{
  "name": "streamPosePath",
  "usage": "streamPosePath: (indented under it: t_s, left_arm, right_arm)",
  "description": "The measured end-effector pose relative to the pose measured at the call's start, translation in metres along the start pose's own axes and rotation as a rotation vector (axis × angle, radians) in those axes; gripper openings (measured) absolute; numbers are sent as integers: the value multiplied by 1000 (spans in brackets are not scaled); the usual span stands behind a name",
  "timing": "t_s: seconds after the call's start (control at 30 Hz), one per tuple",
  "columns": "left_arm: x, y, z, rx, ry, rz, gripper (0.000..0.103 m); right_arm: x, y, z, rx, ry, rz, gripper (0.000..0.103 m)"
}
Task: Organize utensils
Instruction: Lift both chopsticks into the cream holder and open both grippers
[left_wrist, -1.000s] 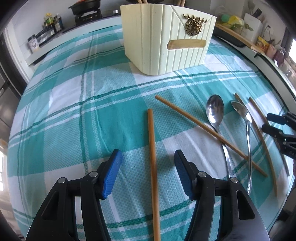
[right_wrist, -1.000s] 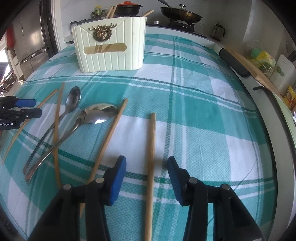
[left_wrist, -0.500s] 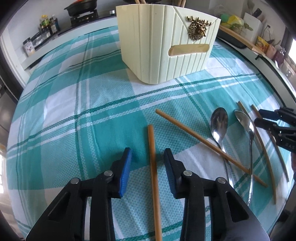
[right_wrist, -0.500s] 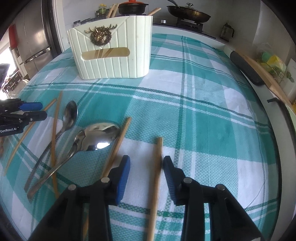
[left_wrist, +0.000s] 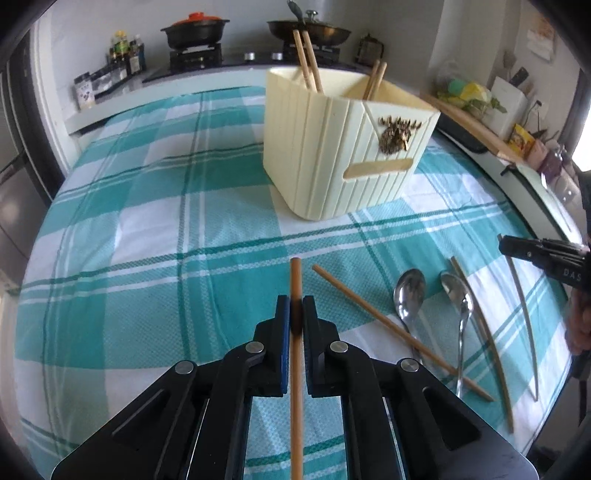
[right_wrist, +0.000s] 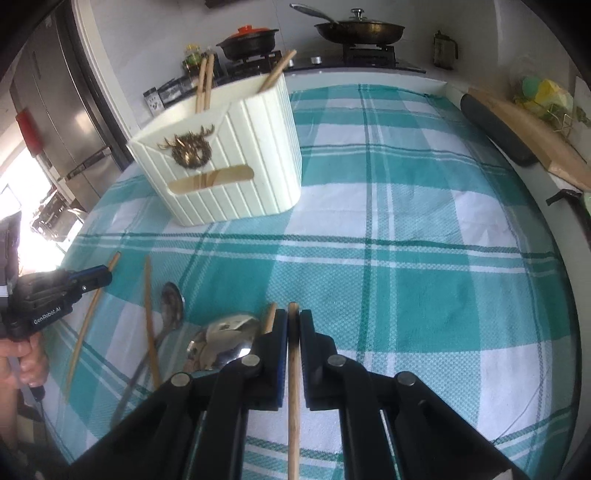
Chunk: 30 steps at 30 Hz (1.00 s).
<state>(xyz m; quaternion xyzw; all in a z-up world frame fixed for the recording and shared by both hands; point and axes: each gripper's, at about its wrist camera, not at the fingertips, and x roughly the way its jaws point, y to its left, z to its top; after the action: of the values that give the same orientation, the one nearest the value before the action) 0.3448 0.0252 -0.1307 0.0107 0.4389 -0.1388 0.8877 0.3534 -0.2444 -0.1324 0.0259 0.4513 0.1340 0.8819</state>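
Slim round light-brown wooden chopstick (left_wrist: 296, 280), clamped in left tool (left_wrist: 295, 314)

Woven checked tablecloth (left_wrist: 147, 221) (matt); glossy metal spoons (left_wrist: 408, 291); ribbed plastic caddy (left_wrist: 332, 155); wooden chopsticks (left_wrist: 295, 350).

A teal-and-white plaid tablecloth (left_wrist: 147, 229) spreads ahead of the jaws. Beyond them stands a cream ribbed holder (left_wrist: 332, 155) with a bronze antlered emblem (left_wrist: 397, 133). Between the blue-padded black jaws runs a tan wooden chopstick (left_wrist: 296, 280); silver spoons (left_wrist: 408, 291) gleam beside them.
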Motion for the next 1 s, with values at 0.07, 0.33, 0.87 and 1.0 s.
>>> streamPosePath:
  t_s: [0.07,0.33,0.87,1.0]
  left_arm:
    - [-20,2,3,-11,-45,-6,4]
    - [-96,2,5,-33,-214,-38,4]
    - [-159,-15,-13,-41,-345,-65,4]
    - [-166,-17,-8,-44,-372,-71,4]
  right_arm:
    - [-19,3,2,5,-36,12,6]
    - [-99,22,-2,-13,-188,42,6]
    - [-200,63,-28,-104,-431,35,6]
    - [-210,69,-24,-111,-473,23,6]
